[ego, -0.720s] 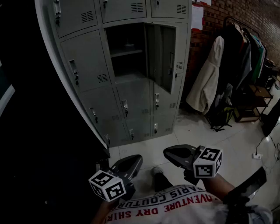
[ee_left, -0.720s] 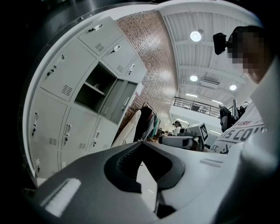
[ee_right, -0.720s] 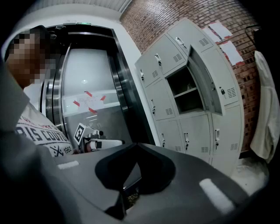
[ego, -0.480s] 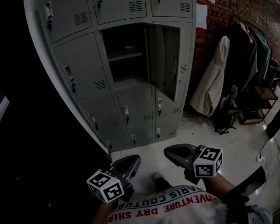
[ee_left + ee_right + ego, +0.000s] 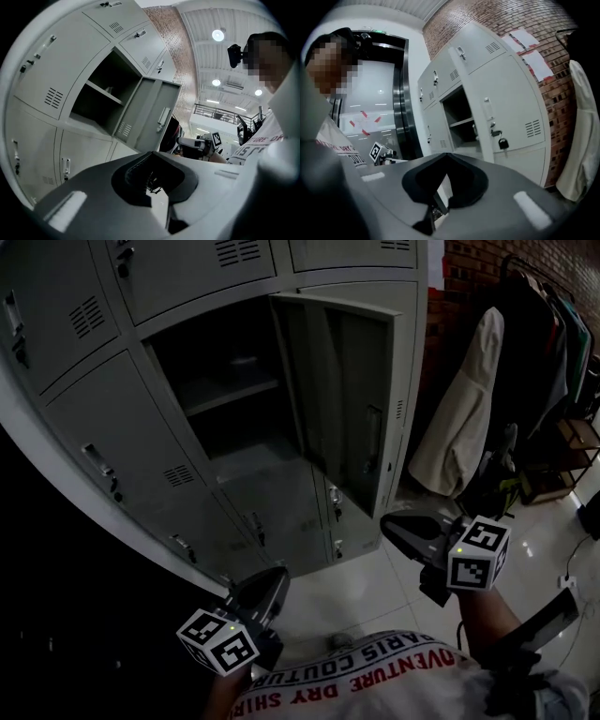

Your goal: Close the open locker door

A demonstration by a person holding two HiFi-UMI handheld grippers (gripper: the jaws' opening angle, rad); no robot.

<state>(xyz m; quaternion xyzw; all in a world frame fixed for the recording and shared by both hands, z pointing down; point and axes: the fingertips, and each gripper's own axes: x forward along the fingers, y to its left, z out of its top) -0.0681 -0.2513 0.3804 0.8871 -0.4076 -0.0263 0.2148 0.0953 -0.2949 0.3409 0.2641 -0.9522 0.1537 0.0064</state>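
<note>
1. Straight ahead of me, in the middle column of the grey sheet-metal locker bank [image 5: 94, 418], one rectangular compartment [image 5: 220, 418] stands open.
2. Contents of the compartment: one flat metal shelf [image 5: 230, 390] splits it into an upper and a lower level. A small pale item lies on the upper level, too dim for me to identify.
3. Locker door [image 5: 342, 399]: hinged at the compartment's right edge and swung out toward me, roughly square to the bank's front. It is a flat steel panel with folded rims and vertical ribs on its inner face.
4. Outer face of the door, as seen in the right gripper view: smooth painted metal with louvred vent slots [image 5: 532, 127] and a dark padlock [image 5: 503, 143] hanging at the latch.
5. Left gripper [image 5: 274, 577]: I hold it low, near the bank's bottom edge. Its jaws are pressed together with nothing between them.
6. Right gripper [image 5: 392, 523]: I hold it just below the door's lower free corner, not touching it. Its jaws are also together and empty.
7. Surroundings: glossy pale floor tiles [image 5: 375, 582]. A red brick wall [image 5: 469, 277] meets the bank's right edge, and a pale coat [image 5: 464, 404] hangs beside it.
</note>
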